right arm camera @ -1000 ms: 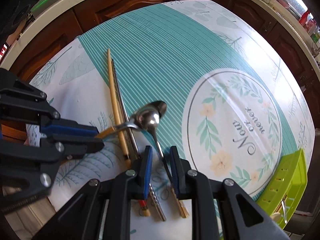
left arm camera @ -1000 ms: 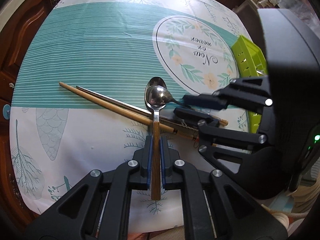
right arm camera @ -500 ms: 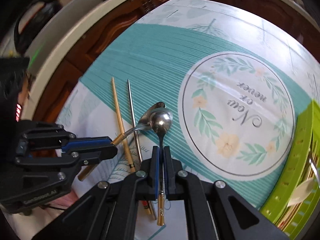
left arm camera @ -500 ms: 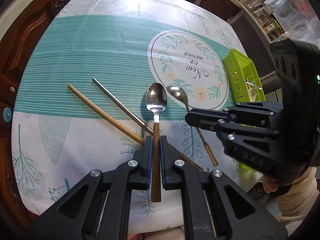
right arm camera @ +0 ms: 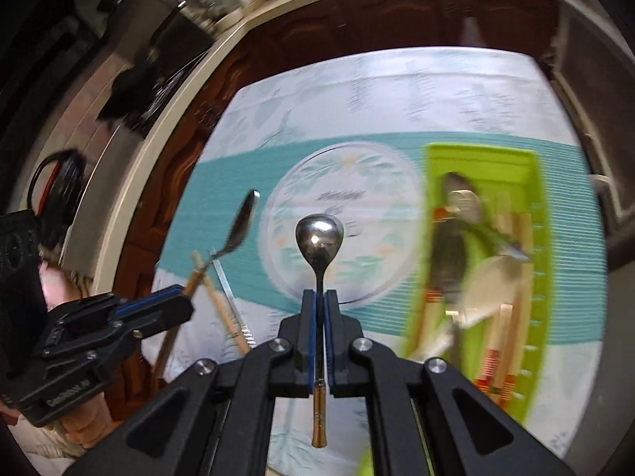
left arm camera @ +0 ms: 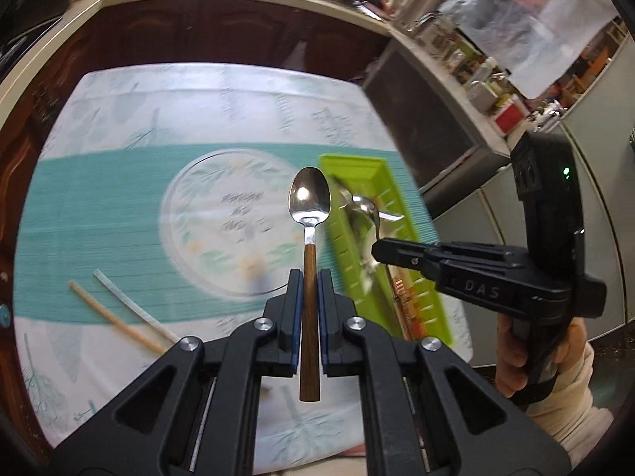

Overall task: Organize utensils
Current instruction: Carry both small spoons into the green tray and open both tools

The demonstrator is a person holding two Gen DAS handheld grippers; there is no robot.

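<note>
My left gripper (left arm camera: 310, 277) is shut on a wooden-handled spoon (left arm camera: 310, 202), held in the air above the table. My right gripper (right arm camera: 320, 297) is shut on a thin metal spoon (right arm camera: 318, 238) with a brass end, also lifted. In the left wrist view the right gripper (left arm camera: 381, 248) holds its spoon (left arm camera: 369, 208) over the green tray (left arm camera: 349, 166). In the right wrist view the left gripper (right arm camera: 186, 301) and its spoon (right arm camera: 242, 226) are at the left. A wooden chopstick (left arm camera: 115, 323) and a metal chopstick (left arm camera: 131, 305) lie on the cloth.
The green tray (right arm camera: 539, 238) at the table's right side holds several utensils. The table has a teal and white cloth (left arm camera: 99, 190) with a round floral print. Dark wood cabinets and a counter stand behind the table. The view is blurred by motion.
Both grippers have lifted their spoons off the table and swung right toward the green tray. The two chopsticks stay on the cloth.
</note>
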